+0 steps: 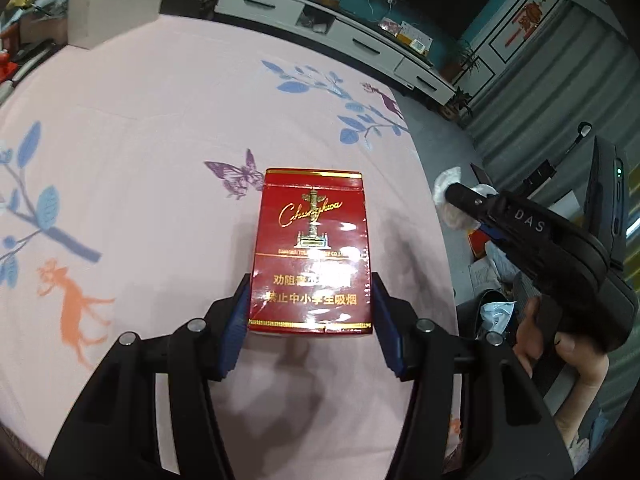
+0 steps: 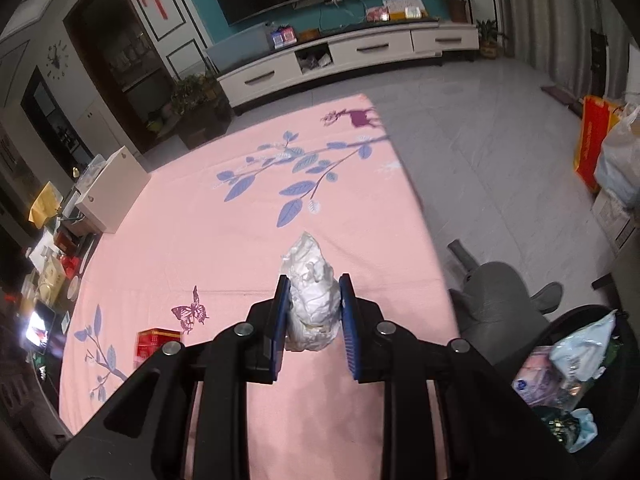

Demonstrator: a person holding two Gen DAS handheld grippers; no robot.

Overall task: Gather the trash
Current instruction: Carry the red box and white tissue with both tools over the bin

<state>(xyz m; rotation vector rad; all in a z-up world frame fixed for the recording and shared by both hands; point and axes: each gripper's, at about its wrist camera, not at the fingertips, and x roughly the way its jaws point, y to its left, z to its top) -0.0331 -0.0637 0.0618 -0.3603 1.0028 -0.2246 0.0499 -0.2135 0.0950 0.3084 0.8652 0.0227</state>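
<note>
A red cigarette pack [image 1: 312, 240] with gold lettering is clamped upright between the blue pads of my left gripper [image 1: 311, 282], lifted above the pink tablecloth [image 1: 160, 140]. A crumpled white paper wad [image 2: 310, 300] sits squeezed between the pads of my right gripper [image 2: 315, 282]. In the left wrist view, the right gripper [image 1: 454, 198] shows at the right beyond the table edge, a hand [image 1: 560, 352] on its grip and the paper wad [image 1: 448, 184] at its tip. The red pack [image 2: 158, 344] appears blurred at the left of the right wrist view.
A dark trash bin [image 2: 624, 344] with blue masks and wrappers stands on the floor at the lower right, beside a grey chair [image 2: 500, 300]. A white box [image 2: 116, 192] and clutter line the table's left edge. A TV cabinet [image 2: 360, 56] stands beyond.
</note>
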